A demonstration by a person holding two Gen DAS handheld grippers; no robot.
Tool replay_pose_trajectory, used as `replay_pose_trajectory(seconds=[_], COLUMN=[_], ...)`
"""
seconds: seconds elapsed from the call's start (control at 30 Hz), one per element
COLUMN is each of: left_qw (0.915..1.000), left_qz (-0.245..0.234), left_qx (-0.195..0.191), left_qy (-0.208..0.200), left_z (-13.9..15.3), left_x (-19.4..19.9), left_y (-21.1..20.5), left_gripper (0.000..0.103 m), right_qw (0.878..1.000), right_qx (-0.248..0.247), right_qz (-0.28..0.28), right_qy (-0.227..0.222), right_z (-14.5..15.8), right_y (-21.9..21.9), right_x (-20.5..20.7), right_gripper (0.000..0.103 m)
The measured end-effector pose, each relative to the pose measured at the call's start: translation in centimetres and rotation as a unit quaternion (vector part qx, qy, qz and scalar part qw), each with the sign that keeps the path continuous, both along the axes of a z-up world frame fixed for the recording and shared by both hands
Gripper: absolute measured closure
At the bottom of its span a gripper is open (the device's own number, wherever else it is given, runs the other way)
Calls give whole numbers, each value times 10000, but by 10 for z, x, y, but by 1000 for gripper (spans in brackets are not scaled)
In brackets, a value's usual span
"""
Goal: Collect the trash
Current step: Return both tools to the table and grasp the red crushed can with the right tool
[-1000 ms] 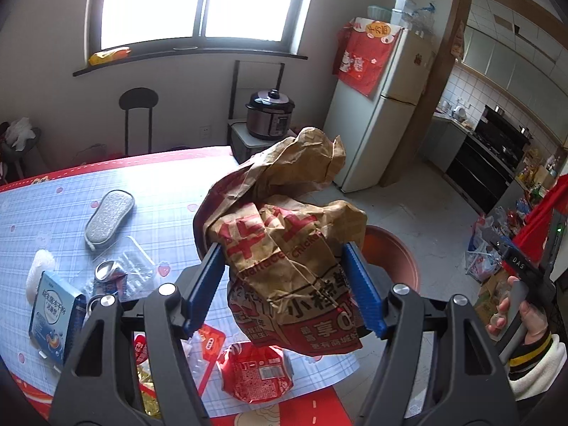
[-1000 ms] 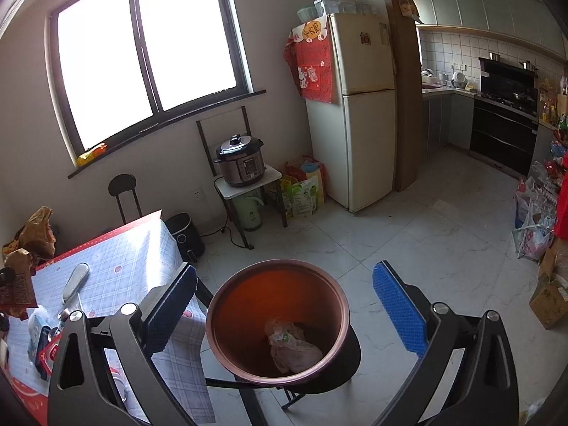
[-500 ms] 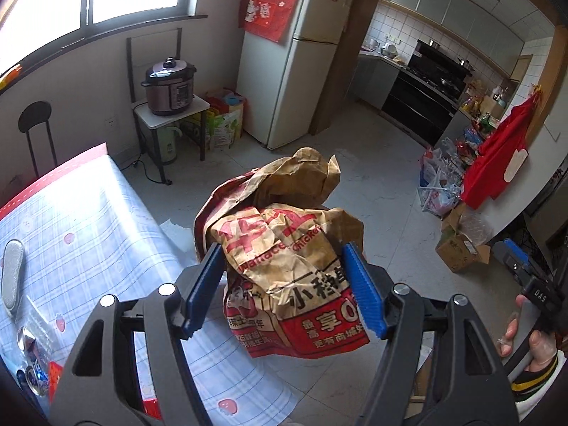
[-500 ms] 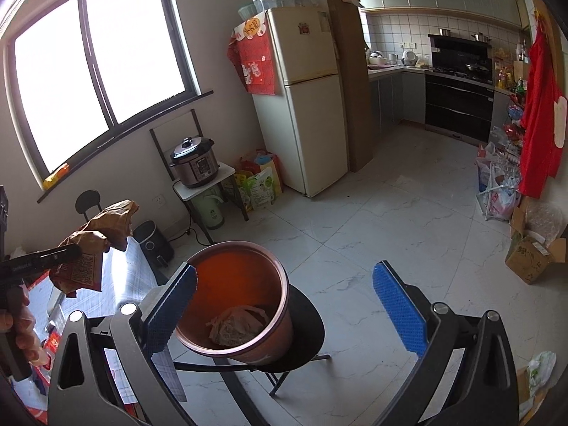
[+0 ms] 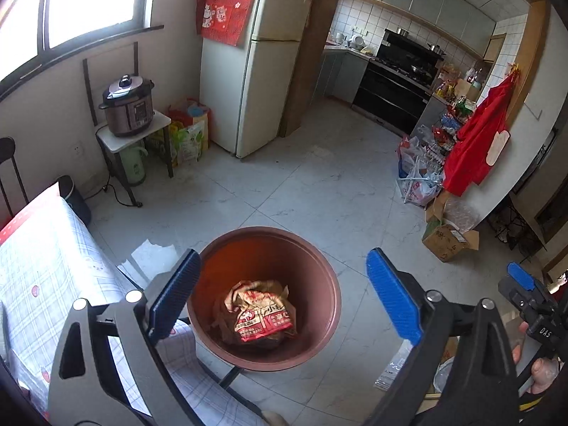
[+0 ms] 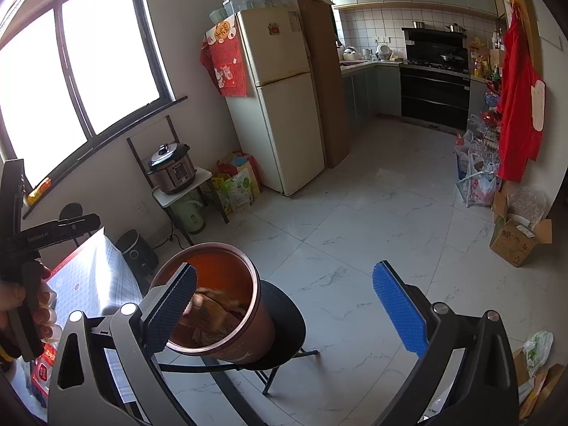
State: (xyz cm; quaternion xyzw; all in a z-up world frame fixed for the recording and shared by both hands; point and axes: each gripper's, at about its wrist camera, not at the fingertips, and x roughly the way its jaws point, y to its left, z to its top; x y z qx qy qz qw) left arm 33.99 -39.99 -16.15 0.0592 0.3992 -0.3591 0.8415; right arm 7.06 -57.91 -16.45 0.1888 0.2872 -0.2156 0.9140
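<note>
Left gripper [image 5: 280,294]: jaws opening wide, nothing between the pads, poised above bin | Paper bag [image 5: 264,314]: crumpled brown takeaway bag, red-and-white print, lying at the bottom of the brown round bin [image 5: 330,284], well below that gripper | Right gripper [image 6: 284,309]: jaws spread, empty, bin behind its left finger.

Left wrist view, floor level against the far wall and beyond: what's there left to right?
Dark pressure cooker on its small white stand → colourful bags on the floor → cream fridge → black oven and stove unit → red garment hanging on the wall → brown cardboard box.
</note>
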Motion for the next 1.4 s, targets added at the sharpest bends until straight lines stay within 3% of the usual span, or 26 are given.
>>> replay_pose_trajectory(seconds=[0.2, 0.4, 0.6, 0.8, 1.17, 1.4], left_qw=[9993, 9937, 9785, 9615, 9399, 9277], left_qz=[341, 1095, 2035, 2666, 3357, 3708], left_qx=[-18, 21, 32, 173, 211, -11], left_qy=[-116, -226, -330, -647, -592, -423], left_z=[15, 24, 32, 40, 29, 17], left_x=[-4, -10, -29, -65, -125, -143], left_y=[44, 118, 212, 299, 432, 501], left_gripper=[8, 6, 6, 6, 6, 6], right_qw=[9998, 9984, 9968, 9953, 9868, 9780], right_qx=[59, 88, 86, -129, -222, -317], right_qz=[162, 545, 786, 957, 1603, 2048], right_qy=[-58, -92, -73, -79, 44, 224], right_z=[3, 5, 8, 16, 28, 28], right_y=[9, 34, 66, 111, 222, 292], right_x=[11, 34, 57, 66, 79, 80], right_gripper=[5, 5, 5, 5, 5, 5])
